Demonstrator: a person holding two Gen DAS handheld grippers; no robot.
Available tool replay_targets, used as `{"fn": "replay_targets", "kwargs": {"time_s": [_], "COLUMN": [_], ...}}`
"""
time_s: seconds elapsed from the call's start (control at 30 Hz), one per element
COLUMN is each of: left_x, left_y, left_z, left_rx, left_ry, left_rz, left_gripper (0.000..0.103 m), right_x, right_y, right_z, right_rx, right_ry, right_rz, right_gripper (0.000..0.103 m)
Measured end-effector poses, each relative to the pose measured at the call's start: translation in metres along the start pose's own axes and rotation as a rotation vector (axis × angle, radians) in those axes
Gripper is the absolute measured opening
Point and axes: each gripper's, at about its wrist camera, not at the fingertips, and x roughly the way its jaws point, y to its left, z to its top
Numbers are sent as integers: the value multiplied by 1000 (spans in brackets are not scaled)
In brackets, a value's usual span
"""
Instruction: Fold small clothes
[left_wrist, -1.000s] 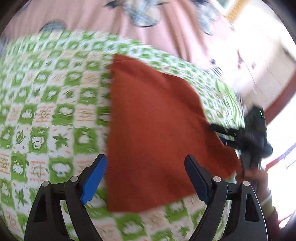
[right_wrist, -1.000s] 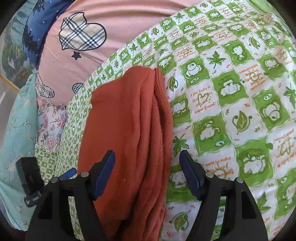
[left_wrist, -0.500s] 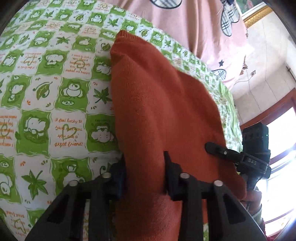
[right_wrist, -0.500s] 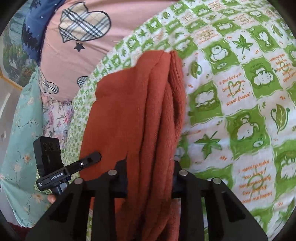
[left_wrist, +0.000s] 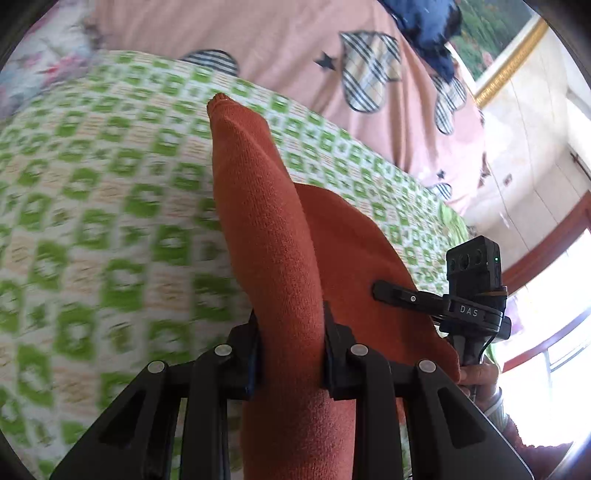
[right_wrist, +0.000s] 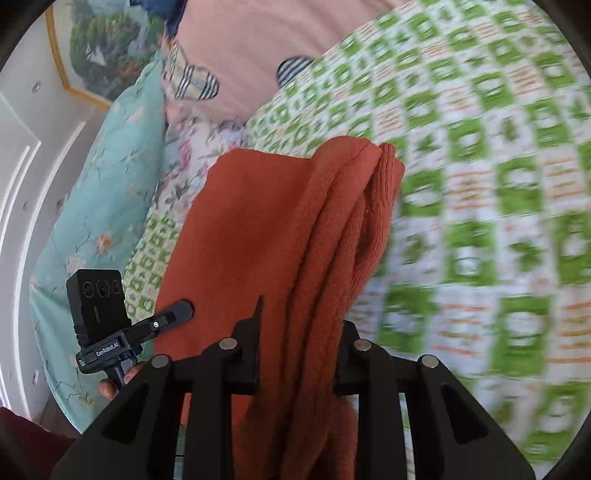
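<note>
Left gripper (left_wrist: 291, 354): jaws clamped on a thick fold of the rust-orange knit garment (left_wrist: 266, 229), near the bottom centre of the frame. Right gripper (right_wrist: 299, 354): jaws likewise pressed onto bunched layers of that garment. Beyond both, cloth rising in ridges toward mid-frame, above the green-and-white checked bedspread (left_wrist: 92, 206). Further out: pink quilt (left_wrist: 295, 48) along the top, teal floral pillow (right_wrist: 99, 206) at left.

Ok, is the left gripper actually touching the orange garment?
Touching. The left wrist view shows the left gripper with both pads pinching a fold of the orange garment.
</note>
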Motion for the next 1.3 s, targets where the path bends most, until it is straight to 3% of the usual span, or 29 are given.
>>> {"fn": "replay_targets", "kwargs": {"time_s": [0.13,0.27,0.4,0.47,0.63,0.8,0.83,0.87,0.93,1.07,1.3], "left_x": [-24,-14,1,-2,-36,-51,-49,-46,-37,-25,-8], "left_y": [38,62,74,75,77,76,74,71,64,53,49], "left_z": [-15,-29,-39,-40,-42,-43,-44,-45,-46,-50,-53], "left_rx": [-71,-123,-155,-163,-170,-164,-152,-138,-112,-61,-42], "left_ry": [-10,-1,16,1,-115,-151,-144,-134,-110,-84,-46], "left_rz": [49,65,123,150,224,234,243,257,270,289,313], "left_gripper": [26,28,47,50,51,49,49,48,38,35,38], "right_x": [28,32,31,19,-14,22,31,38,26,-7,23], "right_y": [12,7,10,14,37,37,33,29,38,57,7], "right_z": [-6,-11,-17,-16,4,27,29,31,30,15,7], "right_rx": [-5,-4,-36,-41,-113,-91,-81,-66,-87,-146,-42], "right_ry": [41,50,45,11,-153,-53,-26,-10,-74,-183,-99], "right_rz": [17,-42,-183,-236,-325,-321,-326,-326,-297,-281,-365], "right_gripper": [27,29,48,54,55,34,18,12,11,11,11]}}
